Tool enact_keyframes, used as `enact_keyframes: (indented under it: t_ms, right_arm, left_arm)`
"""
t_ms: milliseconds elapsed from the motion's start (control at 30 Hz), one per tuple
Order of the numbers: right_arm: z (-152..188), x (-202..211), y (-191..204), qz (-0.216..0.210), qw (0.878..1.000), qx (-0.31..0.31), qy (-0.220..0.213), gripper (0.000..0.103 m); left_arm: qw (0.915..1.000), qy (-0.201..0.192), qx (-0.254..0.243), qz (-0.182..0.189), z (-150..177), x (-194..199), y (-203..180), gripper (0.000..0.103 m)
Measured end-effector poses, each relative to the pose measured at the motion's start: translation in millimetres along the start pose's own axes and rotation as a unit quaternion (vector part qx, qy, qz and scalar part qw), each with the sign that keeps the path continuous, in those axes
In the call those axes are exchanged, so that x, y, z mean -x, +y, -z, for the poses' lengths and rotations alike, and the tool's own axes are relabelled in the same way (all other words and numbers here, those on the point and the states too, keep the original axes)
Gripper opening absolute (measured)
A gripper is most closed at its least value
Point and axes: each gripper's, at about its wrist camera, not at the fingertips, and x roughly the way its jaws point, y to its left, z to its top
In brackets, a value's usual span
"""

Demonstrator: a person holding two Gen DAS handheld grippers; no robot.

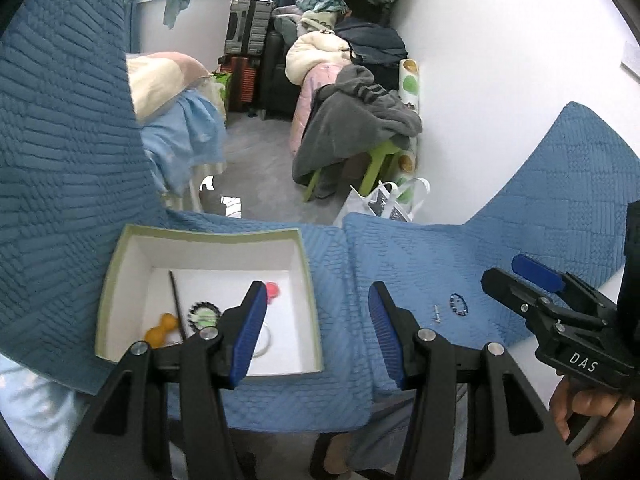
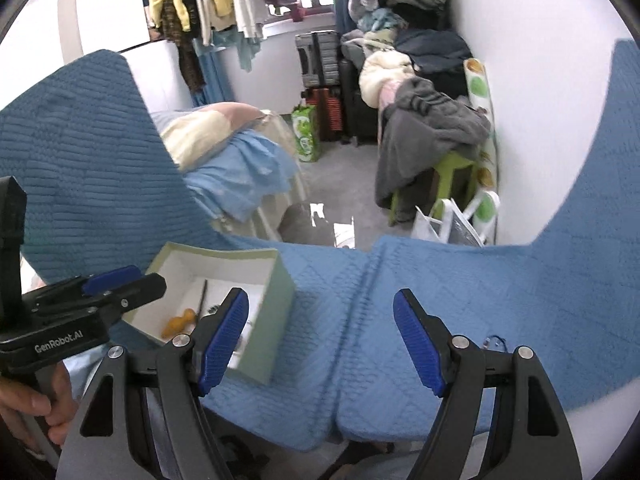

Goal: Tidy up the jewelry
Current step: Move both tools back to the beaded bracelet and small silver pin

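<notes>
Left gripper [image 1: 318, 328] & right gripper [image 2: 320, 344]: both jaws apart, nothing between. Blue quilted cover [image 1: 420, 256] carries green box [image 1: 108, 284] w/ jewelry; beaded bracelet [image 1: 459, 305] & small pin [image 1: 436, 313] lie outside, right of box.

"DAS" on right gripper [image 1: 536, 280], "GenRobot.AI" on left gripper [image 2: 116, 284]

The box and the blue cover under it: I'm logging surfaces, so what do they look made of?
The box looks like matte cardboard: stiff thin walls, pale green outside, plain white inside. The blue cover looks like quilted fabric: stitched ribbed blocks, no shine, with a seam down the middle.
</notes>
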Motion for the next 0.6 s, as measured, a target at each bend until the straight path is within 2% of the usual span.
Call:
enact_keyframes:
  t_ms: [300,467,600]
  right_arm:
    - [26,-1,-68,0.032,0.999,-0.016,0.010,0.074]
    - [44,-10,-106,0.047,0.998,-0.033,0.031,0.074]
    - [60,-22,-135,0.059,0.996,-0.049,0.049,0.068]
  left_arm:
    - [0.9998,0.014,0.007,0.012,16,-39,-39,0.053]
    - [0.9986,0.048,-0.002,0.022,24,-73,-60,0.053]
    - [0.9961,0.079,-0.009,0.038,33,-104,-79,0.053]
